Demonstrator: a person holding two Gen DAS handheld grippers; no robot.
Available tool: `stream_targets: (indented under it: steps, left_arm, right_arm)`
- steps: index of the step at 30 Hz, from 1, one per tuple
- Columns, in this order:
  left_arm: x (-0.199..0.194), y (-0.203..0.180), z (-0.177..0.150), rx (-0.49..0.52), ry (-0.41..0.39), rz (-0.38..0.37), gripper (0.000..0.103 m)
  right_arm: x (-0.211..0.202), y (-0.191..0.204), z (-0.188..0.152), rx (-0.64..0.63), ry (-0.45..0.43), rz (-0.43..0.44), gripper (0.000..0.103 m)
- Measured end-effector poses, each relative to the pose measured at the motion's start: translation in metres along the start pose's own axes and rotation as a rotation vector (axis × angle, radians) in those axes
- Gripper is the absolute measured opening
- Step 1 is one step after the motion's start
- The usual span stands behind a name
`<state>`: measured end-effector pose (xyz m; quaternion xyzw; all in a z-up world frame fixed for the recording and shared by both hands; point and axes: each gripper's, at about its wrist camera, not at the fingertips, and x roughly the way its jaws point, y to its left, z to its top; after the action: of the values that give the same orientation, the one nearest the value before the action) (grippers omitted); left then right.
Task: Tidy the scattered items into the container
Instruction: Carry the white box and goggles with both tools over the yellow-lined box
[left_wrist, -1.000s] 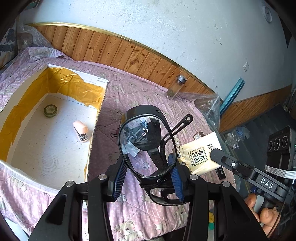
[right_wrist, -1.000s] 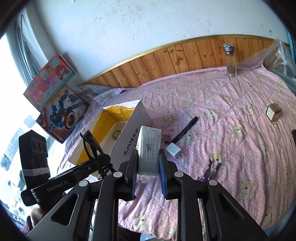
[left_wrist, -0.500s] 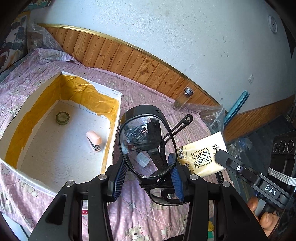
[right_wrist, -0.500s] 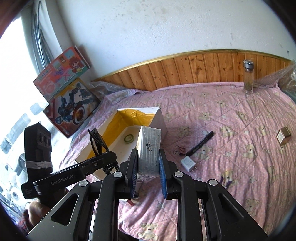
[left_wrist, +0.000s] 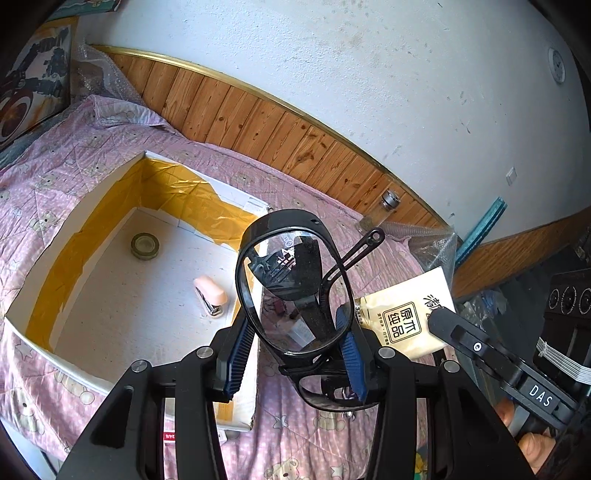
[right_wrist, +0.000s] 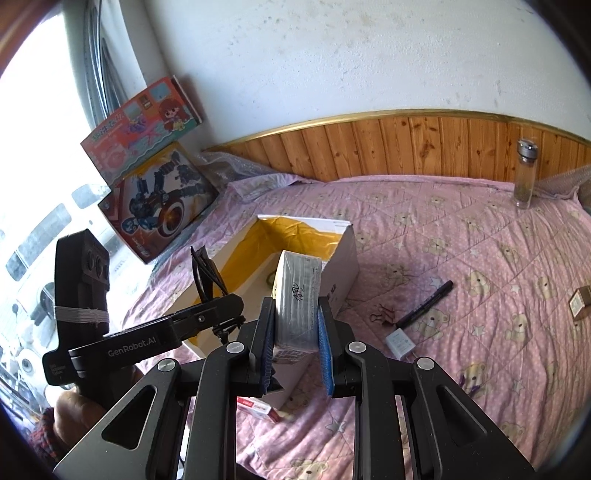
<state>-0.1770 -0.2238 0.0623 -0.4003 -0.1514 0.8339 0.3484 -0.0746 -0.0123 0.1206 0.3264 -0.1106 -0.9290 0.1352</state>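
Left claw (left_wrist: 295, 354) clamped on black safety glasses (left_wrist: 291, 288), carried nearer the white box (left_wrist: 66, 236) than a second ago; lenses now over its right wall. Right claw (right_wrist: 297, 347) shut on grey tissue pack (right_wrist: 297, 299), also closer, box (right_wrist: 343, 258) at 12 o'clock. Inside: tape roll (left_wrist: 144, 246), pink stapler (left_wrist: 210, 300). Pen (right_wrist: 424, 304), charger (right_wrist: 400, 341) left on bed. Release likely next.

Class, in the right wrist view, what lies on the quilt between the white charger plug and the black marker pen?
A black binder clip lies beside the gap between the white charger plug and black marker pen; otherwise bare pink quilt.
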Motion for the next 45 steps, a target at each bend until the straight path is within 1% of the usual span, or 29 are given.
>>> stream_targets:
  steps: [15, 25, 31, 37, 45]
  left_arm:
    - [-0.015, 0.041, 0.026, -0.061, -0.049, 0.044, 0.046]
    - [-0.019, 0.068, 0.043, -0.091, -0.073, 0.078, 0.046]
    - [-0.015, 0.081, 0.048, -0.092, -0.063, 0.103, 0.046]
    - [-0.006, 0.087, 0.056, -0.070, -0.040, 0.131, 0.046]
    - [0.009, 0.092, 0.066, -0.059, -0.013, 0.148, 0.046]
  right_arm:
    - [0.035, 0.030, 0.020, -0.080, 0.029, 0.047, 0.022]
    - [0.063, 0.041, 0.032, -0.119, 0.059, 0.065, 0.022]
    - [0.078, 0.044, 0.038, -0.143, 0.078, 0.070, 0.022]
    - [0.092, 0.046, 0.042, -0.166, 0.094, 0.066, 0.022]
    - [0.115, 0.039, 0.053, -0.174, 0.121, 0.052, 0.022]
